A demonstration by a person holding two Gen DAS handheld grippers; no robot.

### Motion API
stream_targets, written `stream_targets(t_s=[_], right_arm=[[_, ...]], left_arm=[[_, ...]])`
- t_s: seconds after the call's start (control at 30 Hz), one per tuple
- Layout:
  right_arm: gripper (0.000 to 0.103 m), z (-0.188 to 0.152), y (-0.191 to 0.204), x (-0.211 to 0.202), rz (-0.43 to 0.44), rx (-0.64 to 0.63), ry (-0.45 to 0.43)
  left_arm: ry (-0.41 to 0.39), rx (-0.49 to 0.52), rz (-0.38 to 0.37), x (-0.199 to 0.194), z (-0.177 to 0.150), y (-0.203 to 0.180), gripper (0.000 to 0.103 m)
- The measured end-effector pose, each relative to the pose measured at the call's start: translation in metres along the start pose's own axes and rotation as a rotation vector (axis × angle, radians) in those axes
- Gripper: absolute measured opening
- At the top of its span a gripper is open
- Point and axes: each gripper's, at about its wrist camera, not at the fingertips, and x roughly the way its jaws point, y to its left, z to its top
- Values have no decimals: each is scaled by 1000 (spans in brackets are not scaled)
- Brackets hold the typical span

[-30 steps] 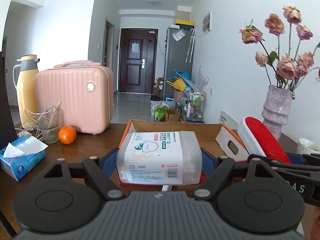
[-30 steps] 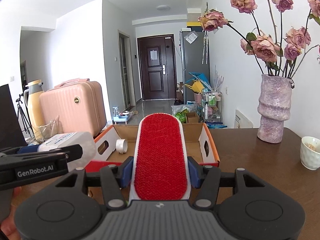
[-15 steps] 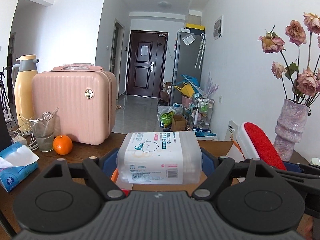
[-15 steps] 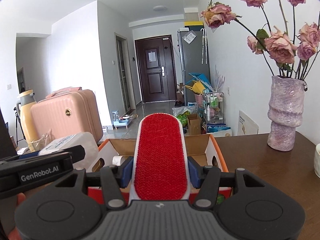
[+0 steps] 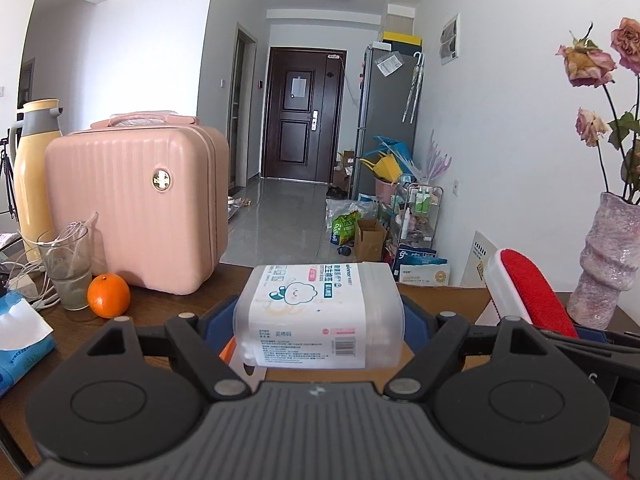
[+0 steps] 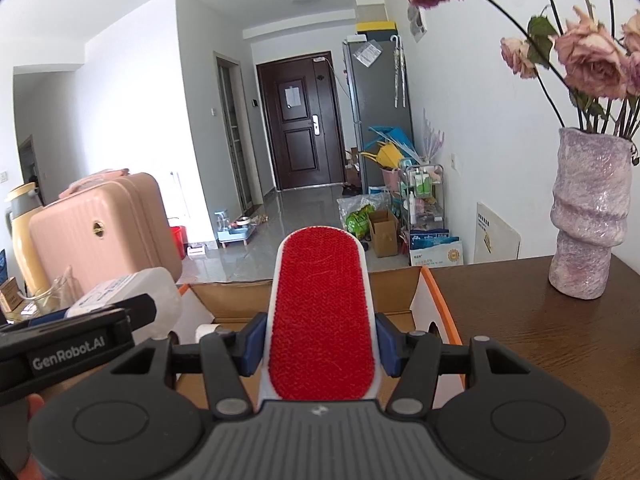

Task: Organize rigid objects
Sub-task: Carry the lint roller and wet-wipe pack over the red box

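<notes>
My left gripper (image 5: 320, 320) is shut on a clear plastic box of cotton swabs (image 5: 316, 316) with a white label, held above the cardboard box. My right gripper (image 6: 320, 336) is shut on a white lint brush with a red pad (image 6: 322, 312), which points forward over the open cardboard box (image 6: 436, 300). That box has orange edges and a roll of tape (image 6: 208, 330) inside. In the left wrist view the lint brush (image 5: 528, 292) shows at the right. In the right wrist view the swab box (image 6: 128, 292) and the left gripper show at the left.
On the brown table stand a pink suitcase (image 5: 140, 208), a yellow thermos (image 5: 34, 172), a glass with cables (image 5: 68, 264), an orange (image 5: 109, 295) and a blue tissue pack (image 5: 20, 340). A purple vase with dried roses (image 6: 588, 216) stands at the right.
Both grippers have moved forward over the cardboard box with their objects; its near flaps have slid under and out of view. Both grips are unchanged.
</notes>
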Motion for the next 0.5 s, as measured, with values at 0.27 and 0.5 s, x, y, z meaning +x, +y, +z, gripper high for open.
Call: stream_targets(t_s=[0.27,0.5], right_arm=[[55,11,-6,31,-17,12,34],[55,17,-13,58,-16,24,70]], left_arm=[[20,15,7,27,3,-5,83],[60,28,15,52,3,-8,83]])
